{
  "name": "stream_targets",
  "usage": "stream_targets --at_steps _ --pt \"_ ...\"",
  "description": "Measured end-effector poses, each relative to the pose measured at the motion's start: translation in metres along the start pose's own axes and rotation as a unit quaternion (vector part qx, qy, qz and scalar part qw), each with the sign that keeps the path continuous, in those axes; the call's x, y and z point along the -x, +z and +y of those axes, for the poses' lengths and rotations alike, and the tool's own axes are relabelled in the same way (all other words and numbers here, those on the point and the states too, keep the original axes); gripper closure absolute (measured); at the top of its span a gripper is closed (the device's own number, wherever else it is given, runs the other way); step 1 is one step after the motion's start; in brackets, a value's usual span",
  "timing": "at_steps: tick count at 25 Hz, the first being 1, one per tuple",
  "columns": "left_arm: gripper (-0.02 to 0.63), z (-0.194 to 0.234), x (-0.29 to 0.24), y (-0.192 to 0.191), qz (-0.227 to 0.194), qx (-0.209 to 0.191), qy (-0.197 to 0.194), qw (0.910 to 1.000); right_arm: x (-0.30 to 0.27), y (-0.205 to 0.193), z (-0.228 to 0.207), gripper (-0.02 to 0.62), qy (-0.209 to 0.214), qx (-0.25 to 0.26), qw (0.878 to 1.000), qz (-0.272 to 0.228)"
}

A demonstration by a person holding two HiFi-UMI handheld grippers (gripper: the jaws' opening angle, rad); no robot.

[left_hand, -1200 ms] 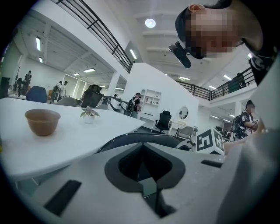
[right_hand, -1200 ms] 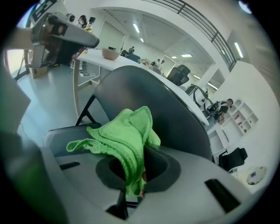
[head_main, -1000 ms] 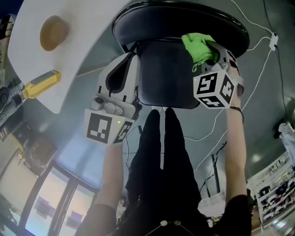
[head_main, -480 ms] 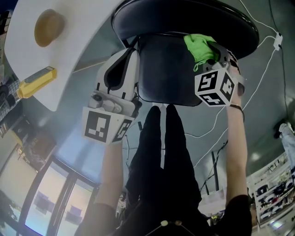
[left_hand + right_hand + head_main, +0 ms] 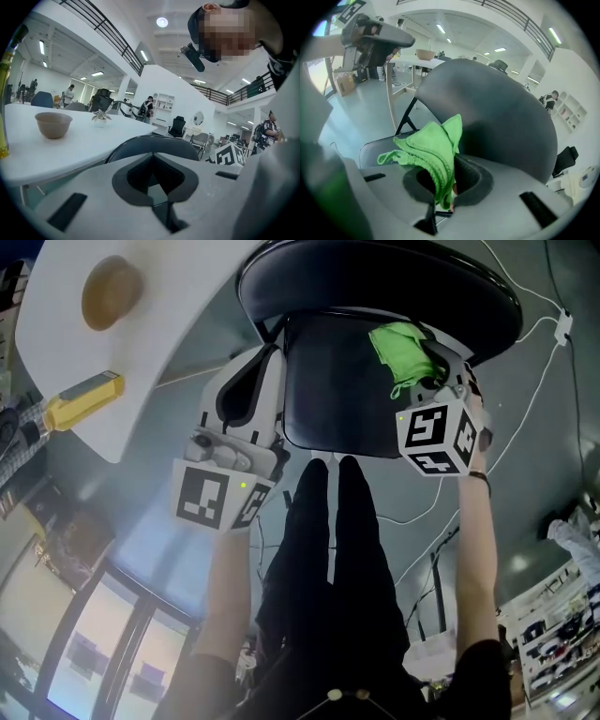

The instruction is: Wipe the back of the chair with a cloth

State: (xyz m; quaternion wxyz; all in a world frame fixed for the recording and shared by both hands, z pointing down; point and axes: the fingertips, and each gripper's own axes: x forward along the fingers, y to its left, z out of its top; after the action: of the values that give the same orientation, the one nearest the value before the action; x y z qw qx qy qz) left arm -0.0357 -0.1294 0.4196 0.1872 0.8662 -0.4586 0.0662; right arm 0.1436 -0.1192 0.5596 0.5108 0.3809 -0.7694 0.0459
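Cloth point(image 5: 398, 345) edged left on chair back point(image 5: 328, 381), clamped in right hand-held gripper point(image 5: 443, 201)

Fuzzy green cloth point(image 5: 401, 348), smooth matt dark chair back point(image 5: 337, 395), smooth white table point(image 5: 178, 306)

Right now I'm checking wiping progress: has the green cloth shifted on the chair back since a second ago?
Yes. The green cloth slid slightly toward the person, away from the edge of the chair back nearest the seat.

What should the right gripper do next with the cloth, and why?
Probably drag the right gripper leftward across the chair back: it pinches the green cloth at the back's right side, and most of the back lies to its left.
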Motion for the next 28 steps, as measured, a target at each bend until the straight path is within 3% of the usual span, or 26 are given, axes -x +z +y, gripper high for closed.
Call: stream_targets --at_steps 20,24,28 --pt "0.600 -0.037 0.053 0.049 -0.013 0.014 0.005 0.9998 0.142 0.045 -0.003 0.552 -0.046 -0.084 0.992 -0.086" --pt "0.600 -0.052 0.065 0.052 -0.001 0.019 0.005 0.9998 0.166 0.051 -0.001 0.551 -0.045 -0.091 0.990 -0.099" --pt "0.600 -0.083 0.083 0.057 0.017 0.010 -0.019 0.9996 0.196 0.057 0.007 0.551 -0.034 -0.111 0.986 -0.117"
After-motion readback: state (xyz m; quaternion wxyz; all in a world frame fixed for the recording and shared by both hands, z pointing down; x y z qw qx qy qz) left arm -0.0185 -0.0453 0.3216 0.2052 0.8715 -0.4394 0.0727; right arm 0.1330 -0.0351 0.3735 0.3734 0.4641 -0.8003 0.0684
